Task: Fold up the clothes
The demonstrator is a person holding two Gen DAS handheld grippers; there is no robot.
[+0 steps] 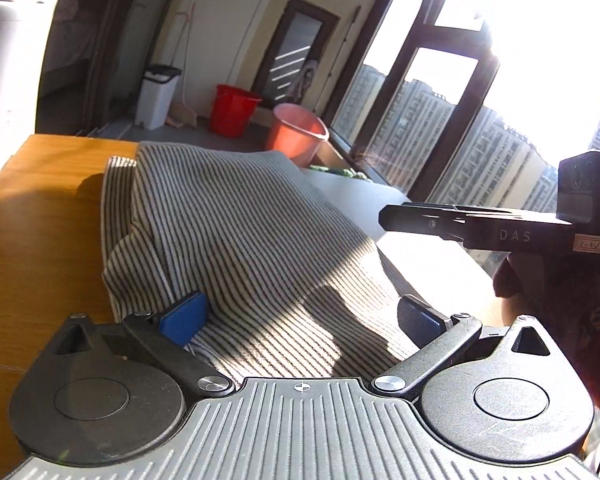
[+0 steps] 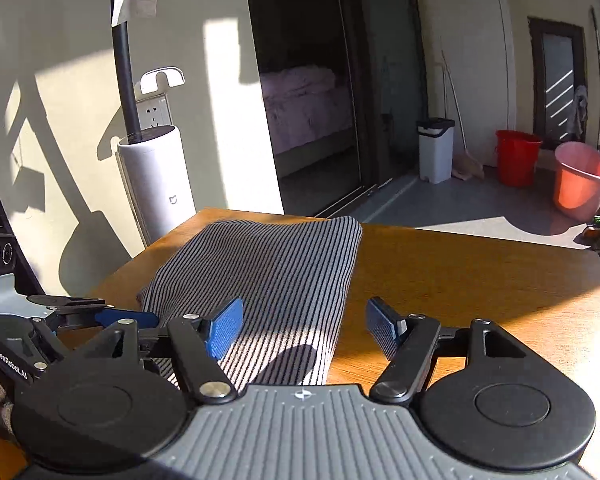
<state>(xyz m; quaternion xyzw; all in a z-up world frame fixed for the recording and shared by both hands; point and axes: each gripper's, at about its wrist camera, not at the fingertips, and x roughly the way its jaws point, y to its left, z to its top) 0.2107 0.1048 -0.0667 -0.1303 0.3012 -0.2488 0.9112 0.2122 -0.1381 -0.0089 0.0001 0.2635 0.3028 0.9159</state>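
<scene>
Your left gripper (image 1: 300, 316) is nearer, jaws wide over the striped shirt (image 1: 236, 232). Right gripper (image 2: 304, 332) gapes empty too. The shirt's long axis runs away across the table (image 2: 480, 280).

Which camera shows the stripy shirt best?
The right wrist view: the striped shirt lies folded on the wooden table, nearly all edges visible. The left wrist view sits close, showing it large, its near part hidden.

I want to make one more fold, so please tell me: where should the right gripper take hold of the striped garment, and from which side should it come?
Best guess: take the striped garment at its near right edge, coming from the bare wooden table on its right. That edge lies flat and straight, with clear wood beside it. The right gripper is open and partly over that edge, so one finger can slide under while the other stays on top.
</scene>
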